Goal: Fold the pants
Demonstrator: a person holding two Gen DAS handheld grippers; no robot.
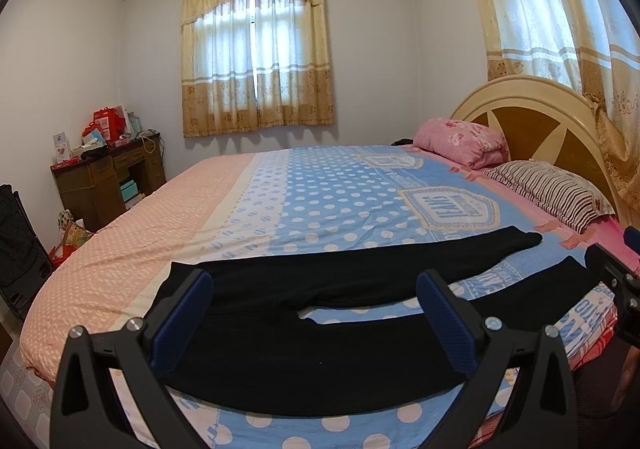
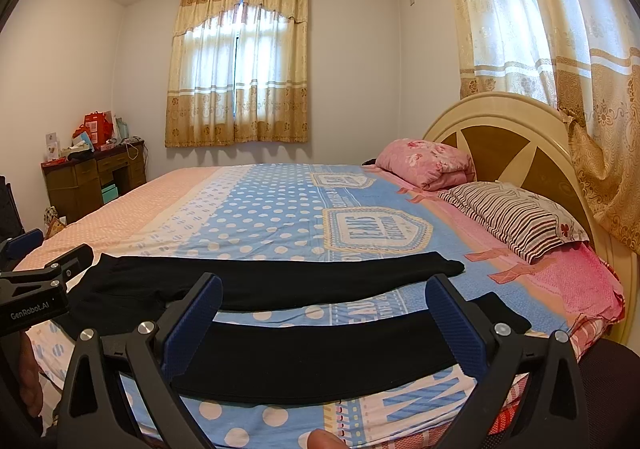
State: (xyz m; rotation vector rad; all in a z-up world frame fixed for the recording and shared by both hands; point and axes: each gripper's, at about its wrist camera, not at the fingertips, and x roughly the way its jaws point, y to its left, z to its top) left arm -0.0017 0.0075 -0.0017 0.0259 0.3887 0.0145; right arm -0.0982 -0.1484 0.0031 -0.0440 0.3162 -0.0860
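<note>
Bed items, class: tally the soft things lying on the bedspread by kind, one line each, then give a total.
Black pants: 1
Pink floral pillow: 1
Striped pillow: 1
Total: 3

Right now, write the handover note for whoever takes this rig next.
Left gripper: open, empty, held above the waist end of the pants.
Right gripper: open, empty, above the near leg.
Pants: black, spread flat along the near edge of the bed, legs apart, cuffs toward the striped pillow.
Done: laid out only.
Left: every fold; probably bring one leg over the other first.
</note>
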